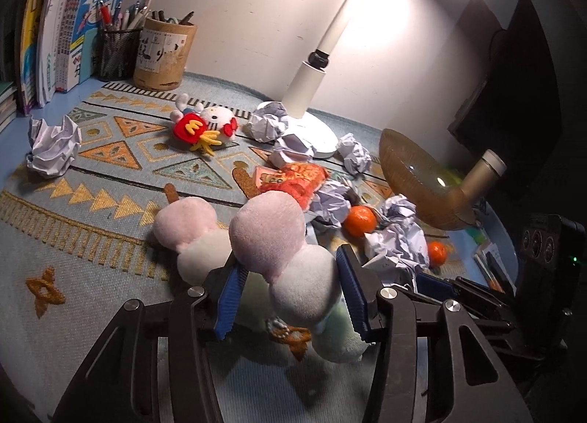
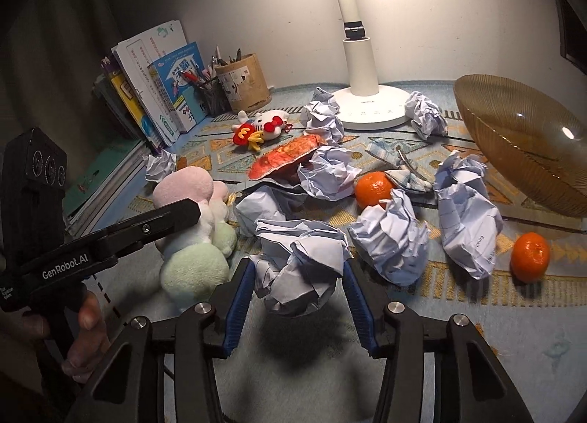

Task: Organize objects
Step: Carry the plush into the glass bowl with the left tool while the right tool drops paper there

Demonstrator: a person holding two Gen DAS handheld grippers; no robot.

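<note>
Blue ribbed pads of the left gripper (image 1: 291, 294) pinch the plush dumpling skewer (image 1: 282, 250), pressing on its white ball from both sides; its pink ball sticks out past the fingertips and its pale green ball hangs below the jaws, clear of the patterned mat (image 1: 91, 203). A second plush skewer (image 1: 187, 236) lies on the mat just left of the left finger. Ahead of the jaws sit a red snack packet (image 1: 293, 181), crumpled papers and a tangerine (image 1: 360, 221), with a cat plush (image 1: 207, 126) and the lamp base (image 1: 315, 129) farther out.

Between the right gripper's (image 2: 297, 291) pads sits a crumpled paper ball (image 2: 301, 269), squeezed on both sides and lifted off the mat, its shadow beneath. More paper balls (image 2: 392, 243) lie just beyond the right finger, with two tangerines (image 2: 530, 256) and an amber glass bowl (image 2: 521, 137) farther right. Far left, a hand (image 2: 86, 327) holds the other gripper's handle.
</note>
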